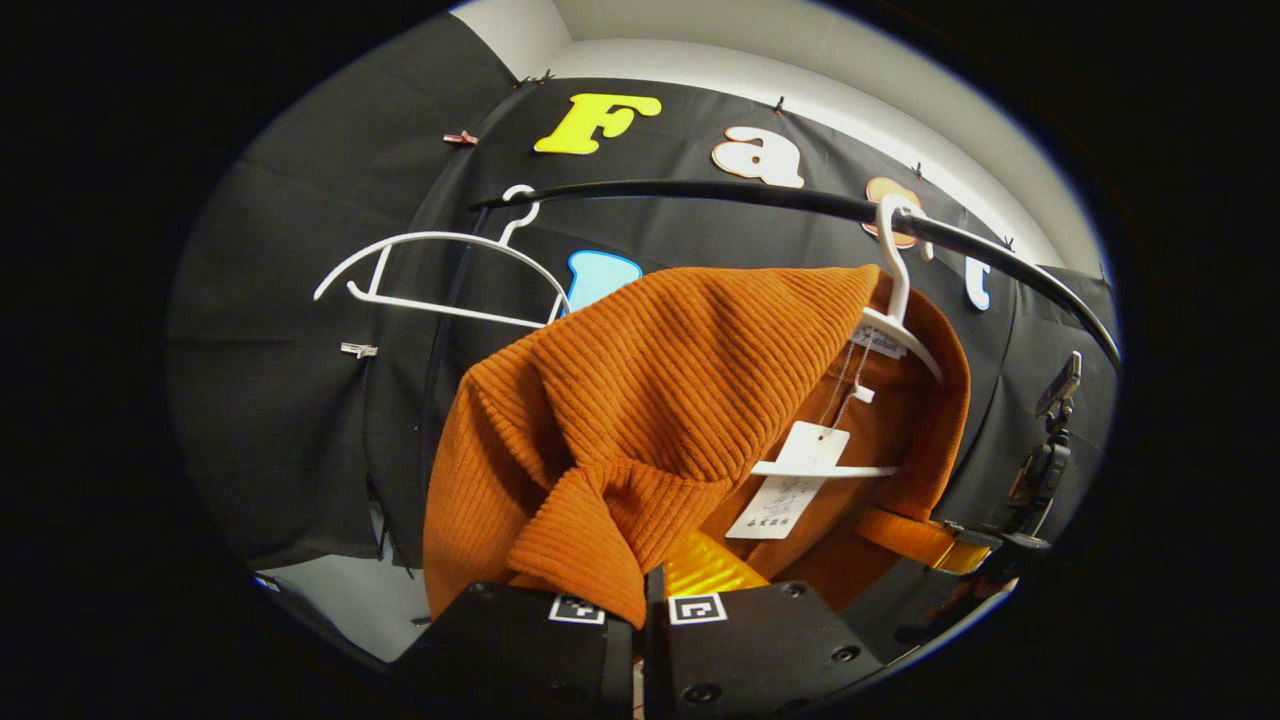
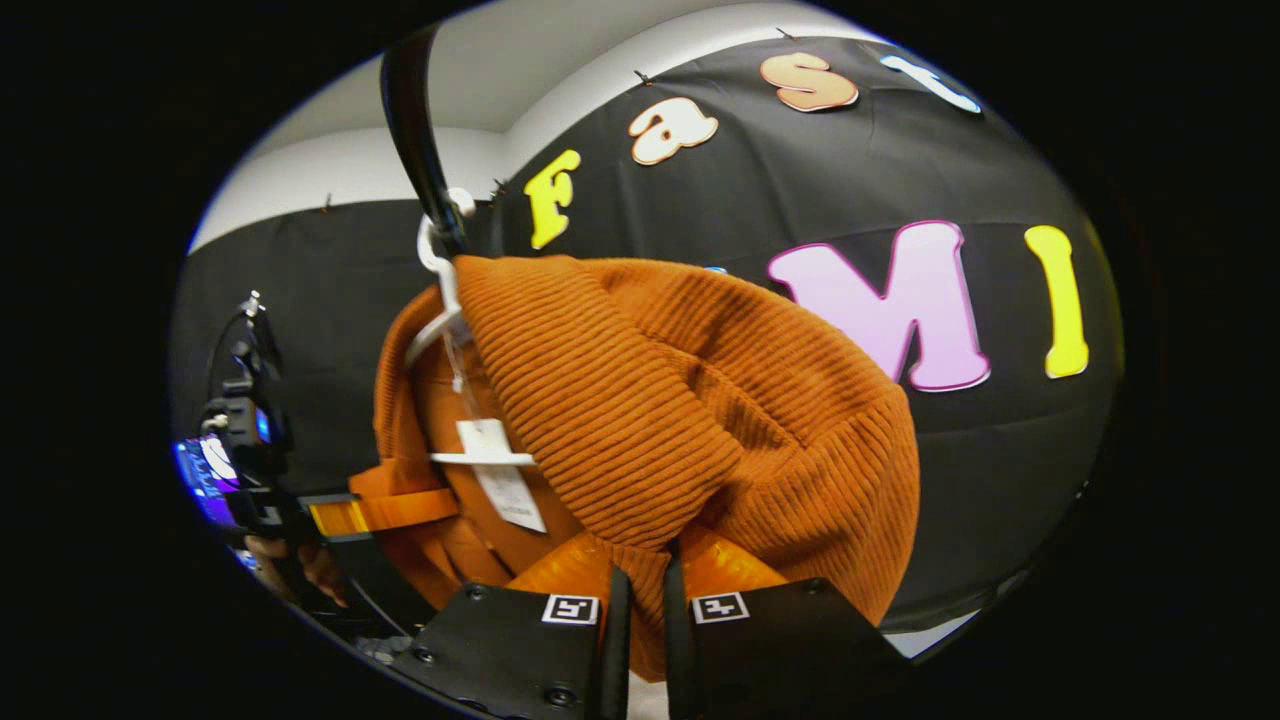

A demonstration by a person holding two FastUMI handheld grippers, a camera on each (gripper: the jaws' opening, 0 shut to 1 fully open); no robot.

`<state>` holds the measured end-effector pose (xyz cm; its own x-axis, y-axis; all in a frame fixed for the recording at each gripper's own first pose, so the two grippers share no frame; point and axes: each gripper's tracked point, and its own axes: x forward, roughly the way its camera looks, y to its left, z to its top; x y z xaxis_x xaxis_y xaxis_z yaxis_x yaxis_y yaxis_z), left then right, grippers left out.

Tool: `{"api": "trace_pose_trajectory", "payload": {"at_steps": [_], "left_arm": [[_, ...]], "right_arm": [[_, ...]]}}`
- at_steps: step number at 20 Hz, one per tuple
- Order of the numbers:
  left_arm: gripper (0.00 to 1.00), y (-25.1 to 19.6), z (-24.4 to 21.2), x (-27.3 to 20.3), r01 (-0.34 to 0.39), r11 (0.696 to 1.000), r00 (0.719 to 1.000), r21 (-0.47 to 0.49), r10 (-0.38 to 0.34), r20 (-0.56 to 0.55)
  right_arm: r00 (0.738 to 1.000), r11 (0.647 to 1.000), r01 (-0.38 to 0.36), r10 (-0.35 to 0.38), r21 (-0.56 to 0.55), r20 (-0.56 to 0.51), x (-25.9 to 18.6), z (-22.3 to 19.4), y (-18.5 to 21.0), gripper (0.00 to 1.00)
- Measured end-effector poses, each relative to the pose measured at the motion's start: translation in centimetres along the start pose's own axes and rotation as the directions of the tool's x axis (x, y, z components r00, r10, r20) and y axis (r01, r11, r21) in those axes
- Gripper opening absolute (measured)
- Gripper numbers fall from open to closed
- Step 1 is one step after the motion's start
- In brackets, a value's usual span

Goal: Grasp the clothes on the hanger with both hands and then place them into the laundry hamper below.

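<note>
Orange ribbed sweater (image 1: pixel 640 410) pinched by left gripper (image 1: pixel 643 590) and right gripper (image 2: pixel 640 590); lift both evenly to clear the hanger (image 1: pixel 900 310).

A black rail (image 1: pixel 800 200) carries 2 white hangers, one (image 1: pixel 900 300) holding an orange garment (image 1: pixel 640 400).

Both tongs raised and closed: the left tongs (image 1: pixel 642 600) pinch ribbed cloth between their fingers, the right tongs (image 2: pixel 640 600) likewise, opposite each other.
</note>
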<state>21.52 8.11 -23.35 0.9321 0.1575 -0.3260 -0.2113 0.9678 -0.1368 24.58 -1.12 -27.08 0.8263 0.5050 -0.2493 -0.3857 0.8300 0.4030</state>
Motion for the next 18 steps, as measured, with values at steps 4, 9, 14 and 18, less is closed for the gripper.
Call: {"api": "trace_pose_trajectory", "payload": {"at_steps": [4,9,14,18], "left_arm": [[0.06,-1.8,3.7,-3.2,0.039,0.999,0.997,-0.027,-0.037,0.075],[0.06,-2.9,9.0,-5.3,0.058,0.998,0.982,-0.001,-0.057,0.183],[0.06,-2.3,13.7,-5.5,0.003,0.992,0.959,0.126,-0.038,0.28],[0.05,0.1,16.7,-5.4,-0.052,0.986,0.942,0.159,-0.004,0.337]], "right_arm": [[0.981,0.979,-0.177,0.167,0.106,0.095,-1.7,3.3,3.3,0.19],[0.948,0.937,-0.257,0.198,0.235,0.249,-2.1,8.6,2.8,0.19],[0.927,0.964,-0.199,0.126,0.178,0.352,-3.3,13.7,0.1,0.14],[0.92,0.976,-0.163,0.099,0.142,0.378,-3.9,15.5,-0.2,0.19]]}}
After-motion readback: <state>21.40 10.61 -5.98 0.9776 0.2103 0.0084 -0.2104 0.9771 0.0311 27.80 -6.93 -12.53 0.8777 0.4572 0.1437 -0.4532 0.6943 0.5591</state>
